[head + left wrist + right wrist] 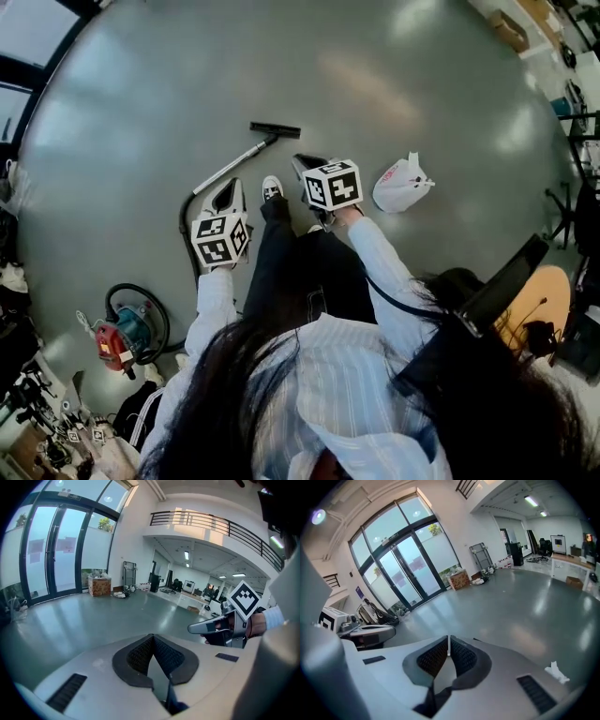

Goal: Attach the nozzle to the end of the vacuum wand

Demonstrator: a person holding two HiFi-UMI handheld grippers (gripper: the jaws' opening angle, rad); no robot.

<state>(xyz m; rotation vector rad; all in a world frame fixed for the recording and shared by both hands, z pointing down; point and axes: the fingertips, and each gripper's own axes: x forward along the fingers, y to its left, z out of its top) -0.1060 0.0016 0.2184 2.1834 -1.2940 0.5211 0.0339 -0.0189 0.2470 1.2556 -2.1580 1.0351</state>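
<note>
Your striped shirt (pixel 328 375) fills the near foreground. Your left gripper (pixel 151 639) has its jaws pressed together on nothing; beyond it on the floor (pixel 281 66) lies the vacuum wand (pixel 230 169), with the nozzle (pixel 275 129) at its far end. Your right gripper (pixel 448 644) is likewise pressed together and empty.

Hose (pixel 182 223) lower run hidden behind left gripper (pixel 232 186); nozzle (pixel 275 129) joint too small to tell
</note>
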